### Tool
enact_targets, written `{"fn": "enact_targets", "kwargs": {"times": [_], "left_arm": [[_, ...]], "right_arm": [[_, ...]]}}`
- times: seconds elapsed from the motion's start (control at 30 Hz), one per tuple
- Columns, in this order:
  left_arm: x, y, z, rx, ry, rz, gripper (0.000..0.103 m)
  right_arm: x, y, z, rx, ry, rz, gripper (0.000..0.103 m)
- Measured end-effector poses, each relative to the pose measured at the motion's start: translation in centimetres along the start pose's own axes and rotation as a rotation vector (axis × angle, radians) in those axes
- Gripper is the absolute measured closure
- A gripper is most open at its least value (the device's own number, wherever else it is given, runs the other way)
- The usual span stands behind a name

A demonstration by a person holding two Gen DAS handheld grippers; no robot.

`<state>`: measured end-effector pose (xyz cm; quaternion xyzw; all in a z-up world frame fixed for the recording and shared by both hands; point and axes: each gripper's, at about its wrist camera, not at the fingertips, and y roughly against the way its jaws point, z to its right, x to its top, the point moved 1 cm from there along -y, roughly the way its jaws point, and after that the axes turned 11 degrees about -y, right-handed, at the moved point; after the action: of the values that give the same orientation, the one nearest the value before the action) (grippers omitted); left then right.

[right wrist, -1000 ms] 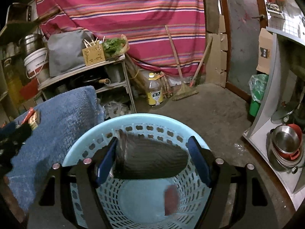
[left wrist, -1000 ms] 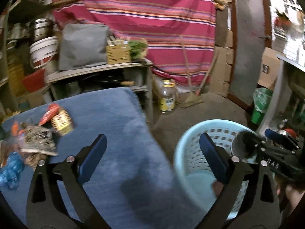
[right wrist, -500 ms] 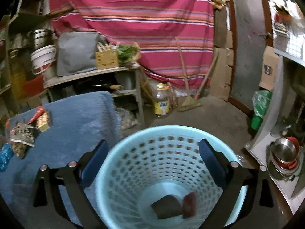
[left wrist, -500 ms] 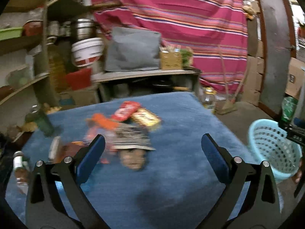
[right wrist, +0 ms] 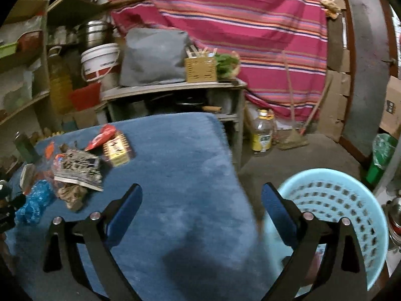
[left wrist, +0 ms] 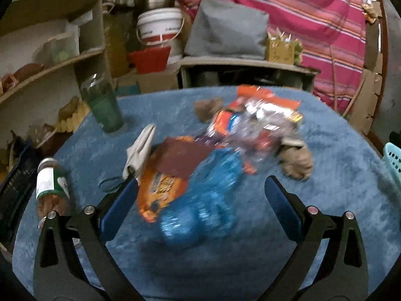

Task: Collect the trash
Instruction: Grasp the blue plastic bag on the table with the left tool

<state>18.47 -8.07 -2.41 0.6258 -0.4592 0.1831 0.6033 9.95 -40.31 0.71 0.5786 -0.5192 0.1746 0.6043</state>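
A heap of trash lies on the blue-covered table (left wrist: 338, 190): a crumpled blue plastic bag (left wrist: 205, 200), an orange snack packet (left wrist: 160, 188), a brown sheet (left wrist: 183, 158), shiny wrappers (left wrist: 255, 123) and a brown glove-like rag (left wrist: 295, 160). My left gripper (left wrist: 200, 200) stands open just above the blue bag, holding nothing. In the right wrist view the same heap (right wrist: 75, 170) sits at the table's left. My right gripper (right wrist: 201, 210) is open and empty over the table's right edge, beside the light blue perforated basket (right wrist: 338, 200).
A green bottle (left wrist: 102, 105) stands at the table's back left and a labelled jar (left wrist: 50, 183) lies at its left edge. Shelves (left wrist: 50, 62), a white bucket (left wrist: 160, 27) and a grey bag (left wrist: 225, 30) line the back. A yellow-labelled jug (right wrist: 262, 135) and broom (right wrist: 293, 135) stand on the floor.
My left gripper swung left from the basket to the trash heap. My right gripper let a dark grey object fall into the basket, opened wide, then moved left over the table edge.
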Motion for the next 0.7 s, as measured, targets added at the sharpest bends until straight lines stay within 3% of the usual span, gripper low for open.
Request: {"fn": "enact_targets", "kwargs": {"times": [0.23, 0.4, 0.5, 0.7], "left_arm": [[-1.3, -2.5, -1.9, -0.096, 0.061, -0.086, 0.009], [-1.4, -4.2, -0.3, -0.133, -0.003, -0.156, 0.047], [-1.3, -4.0, 0.3, -0.116, -0.031, -0.152, 0.067], [-0.6, -0.9, -1.0, -0.039, -0.024, -0.055, 0.072]], "right_arm": [[-1.1, -1.9, -4.8, 0.056, -0.003, -0.048, 0.009], [-1.7, -2.7, -7.0, 0.071, 0.029, -0.07, 0.009], [-2.1, -3.0, -8.2, 0.074, 0.05, -0.079, 0.009], [-2.6, -2.9, -10.4, 0.108, 0.071, -0.089, 0.009]]}}
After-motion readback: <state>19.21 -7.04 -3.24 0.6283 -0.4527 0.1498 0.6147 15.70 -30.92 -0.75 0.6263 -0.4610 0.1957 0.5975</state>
